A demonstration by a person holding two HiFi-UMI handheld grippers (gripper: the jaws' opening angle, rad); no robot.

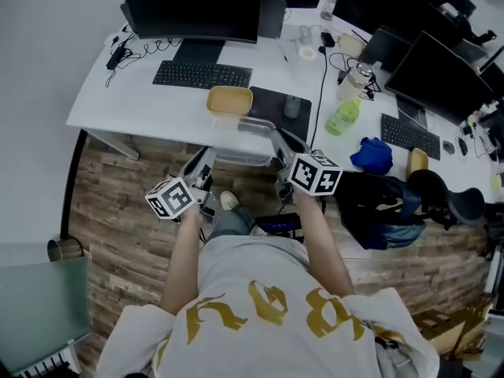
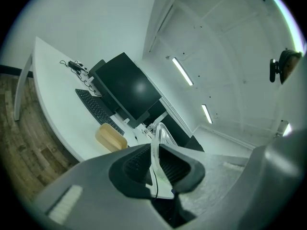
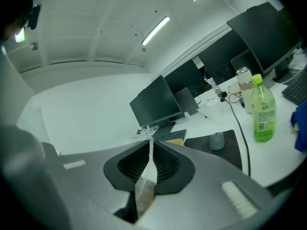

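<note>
A clear plastic bag [image 1: 242, 142] hangs stretched between my two grippers, just in front of the white desk [image 1: 134, 105]. My left gripper [image 1: 201, 169] is shut on the bag's left edge. In the left gripper view the thin clear film [image 2: 157, 137] runs up between the ribbed pads of that gripper [image 2: 154, 153]. My right gripper [image 1: 281, 145] is shut on the right edge. The right gripper view shows the film [image 3: 146, 176], with a brownish patch low down, pinched in that gripper [image 3: 150, 159]. A yellow box [image 1: 229, 99] lies on the desk just behind the bag.
On the desk are a keyboard [image 1: 201, 75], a monitor [image 1: 193, 6], a grey mouse [image 1: 292, 106] on a dark mat [image 1: 268, 99], a green bottle [image 1: 341, 117] and a blue cloth [image 1: 372, 155]. A dark backpack [image 1: 378, 203] sits on the wooden floor [image 1: 118, 203] to my right.
</note>
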